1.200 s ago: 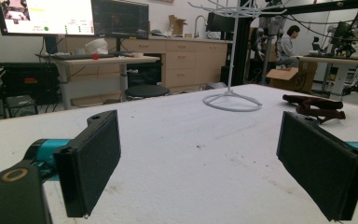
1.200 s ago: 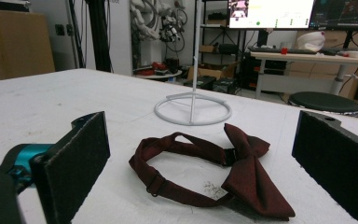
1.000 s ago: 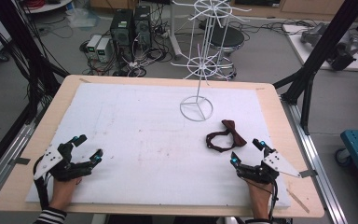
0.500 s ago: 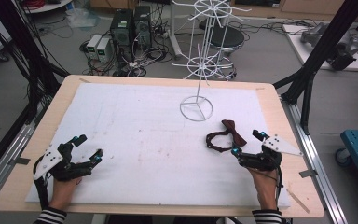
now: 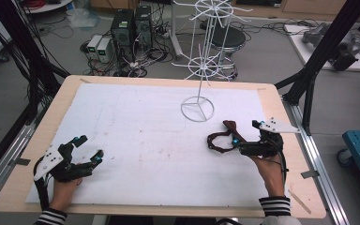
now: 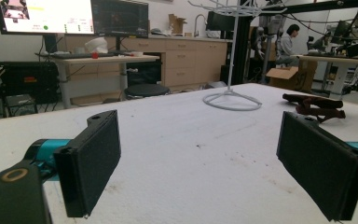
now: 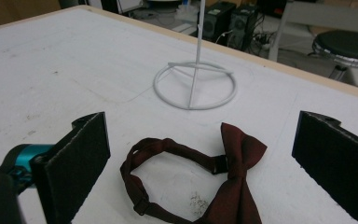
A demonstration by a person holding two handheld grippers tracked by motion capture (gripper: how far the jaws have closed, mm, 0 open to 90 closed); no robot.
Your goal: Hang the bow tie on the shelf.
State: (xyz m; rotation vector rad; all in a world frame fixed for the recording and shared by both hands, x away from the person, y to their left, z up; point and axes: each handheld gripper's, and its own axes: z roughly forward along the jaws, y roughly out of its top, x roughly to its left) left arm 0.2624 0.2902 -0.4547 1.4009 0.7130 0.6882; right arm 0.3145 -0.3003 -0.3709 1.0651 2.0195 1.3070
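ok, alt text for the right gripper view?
A dark red fabric bow tie with its looped strap lies on the white table surface between the open black jaws of the right gripper, untouched. Behind it stands the white wire display stand on its ring base.

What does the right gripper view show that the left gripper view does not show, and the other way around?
Right gripper view alone: the bow tie's closed strap loop and its knot, lying flat between the open jaws of the right gripper, and the computer towers on the floor.
Left gripper view alone: the monitors on a desk, the wooden cabinets, a seated person far off, and the open left gripper.
Both share: the white table cover, the stand's ring base and the bow tie.
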